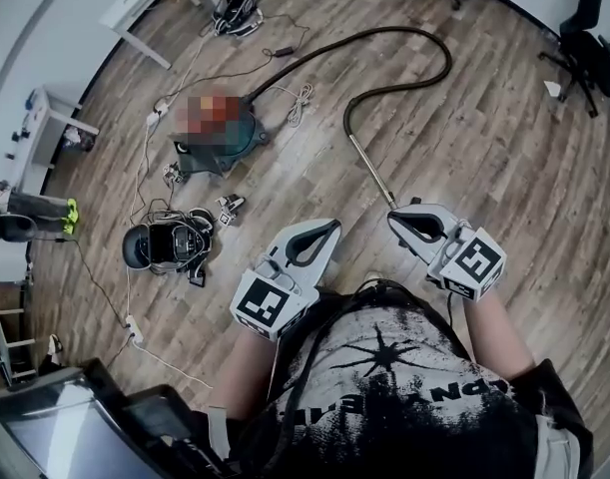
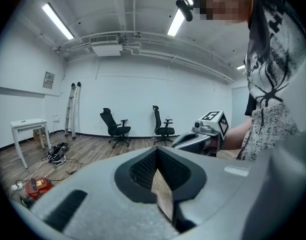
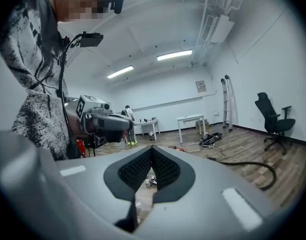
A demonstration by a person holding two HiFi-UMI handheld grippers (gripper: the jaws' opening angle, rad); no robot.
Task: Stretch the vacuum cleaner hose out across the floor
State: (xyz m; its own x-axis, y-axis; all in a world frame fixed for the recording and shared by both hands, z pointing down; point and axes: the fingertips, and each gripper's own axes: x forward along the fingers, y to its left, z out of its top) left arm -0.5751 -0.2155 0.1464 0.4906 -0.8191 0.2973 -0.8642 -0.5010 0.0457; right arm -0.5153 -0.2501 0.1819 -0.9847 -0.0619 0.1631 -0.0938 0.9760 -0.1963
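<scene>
Currently both grippers were held low in front of the person's torso, above the wood floor (image 1: pixel 504 148).

Left gripper (image 1: pixel 331 226): jaws pressed together, nothing between them. Its own view agreed, with the two pads meeting at the tip and only floor showing behind.

Right gripper (image 1: pixel 395 217): jaws likewise closed and empty, and its own view agreed.

Vacuum cleaner hose (image 1: pixel 424 43) lay on the floor, not straight. From the vacuum cleaner body (image 1: pixel 240 140) at left it ran far and right, bent round in a loop, and came back toward the person, ending in a metal wand (image 1: pixel 369 173). The wand's near end appeared just beside the right gripper's tip in the head view; contact could not be determined. In the right gripper view the hose (image 3: pixel 253 166) lay on the floor to the right of the jaws, well apart from them.

Office chairs (image 2: pixel 115 126) stood by the far wall.
</scene>
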